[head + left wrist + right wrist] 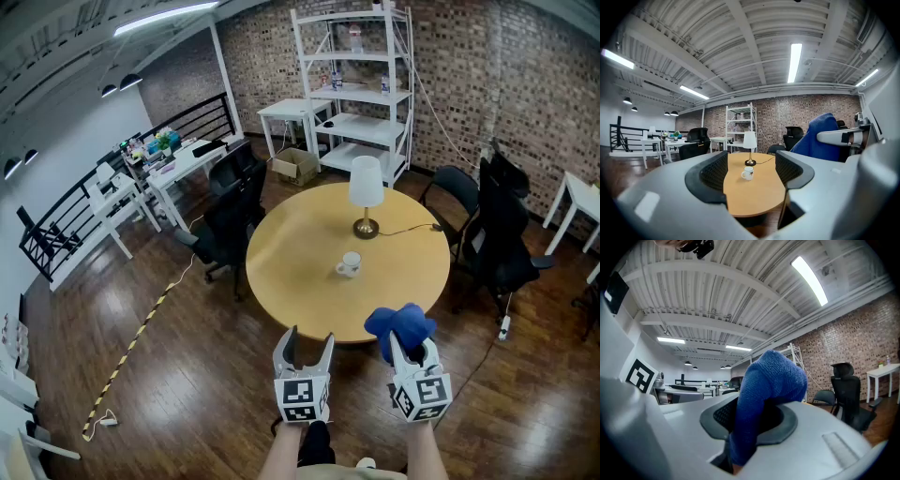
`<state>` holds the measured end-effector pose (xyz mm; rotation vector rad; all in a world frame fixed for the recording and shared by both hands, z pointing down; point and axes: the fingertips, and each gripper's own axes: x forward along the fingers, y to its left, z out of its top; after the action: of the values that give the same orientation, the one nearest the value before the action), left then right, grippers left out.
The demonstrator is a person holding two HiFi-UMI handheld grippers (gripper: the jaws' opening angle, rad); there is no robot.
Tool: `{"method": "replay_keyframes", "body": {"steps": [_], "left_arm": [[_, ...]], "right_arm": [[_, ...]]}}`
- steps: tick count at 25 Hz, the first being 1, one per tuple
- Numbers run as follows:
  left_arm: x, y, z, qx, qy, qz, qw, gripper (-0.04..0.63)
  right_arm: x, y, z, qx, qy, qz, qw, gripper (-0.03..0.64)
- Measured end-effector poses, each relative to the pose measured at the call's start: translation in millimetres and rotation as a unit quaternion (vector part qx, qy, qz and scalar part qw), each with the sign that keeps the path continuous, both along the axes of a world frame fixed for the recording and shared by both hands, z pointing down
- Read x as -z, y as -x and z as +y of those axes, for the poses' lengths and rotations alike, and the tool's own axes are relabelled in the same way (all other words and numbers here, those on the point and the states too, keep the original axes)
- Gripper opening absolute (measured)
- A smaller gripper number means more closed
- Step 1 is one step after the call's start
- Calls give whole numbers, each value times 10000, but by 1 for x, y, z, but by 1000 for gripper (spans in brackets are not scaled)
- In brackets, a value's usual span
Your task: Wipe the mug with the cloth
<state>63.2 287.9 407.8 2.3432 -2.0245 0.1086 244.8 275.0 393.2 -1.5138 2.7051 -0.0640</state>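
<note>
Two grippers are pointing level: left gripper (309, 339) fingers are standing apart, empty; right gripper (412, 352) fingers are clamping the blue cloth (400, 323). The mug (349, 265) is standing upright on the tabletop (291, 253).

Brick wall (469, 66), wood floor (187, 375) — round table (291, 272), white shelving (361, 84).

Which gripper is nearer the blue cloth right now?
Right. The right gripper is shut on the blue cloth, which bunches above its jaws; the left gripper is open, apart from it on its left.
</note>
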Motion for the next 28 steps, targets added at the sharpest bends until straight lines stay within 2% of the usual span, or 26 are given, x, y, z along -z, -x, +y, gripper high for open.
{"method": "replay_keyframes", "body": {"steps": [3,7,11,16,21,24,26,28], "left_arm": [[1,26,-41,-67,-23,59,10000,310],[28,59,-104,-250,-244,155,9993,301],[34,76,-150,-608,-322,169,9975,289],[-11,88,-190,-830,189,380,9956,285],[-43,85,-231,-863,546,337,9942,278],[-64,72,-257,-867,778,15,9932,278],[-78,74,-280,-811,977,-320,9914,279],[-89,76,-302,-787,1169,-470,9889,278]], "right_arm": [[-4,23,-38,-26,56,56,10000,94],[20,57,-94,-102,-86,205,9997,94],[34,80,-135,-336,-198,345,9986,93],[-5,94,-162,-390,241,686,9966,94],[-40,84,-200,-393,615,801,9941,94],[-55,71,-230,-213,740,728,9944,94],[-62,68,-255,-51,792,493,9956,94],[-66,63,-277,93,873,274,9958,94]]}}
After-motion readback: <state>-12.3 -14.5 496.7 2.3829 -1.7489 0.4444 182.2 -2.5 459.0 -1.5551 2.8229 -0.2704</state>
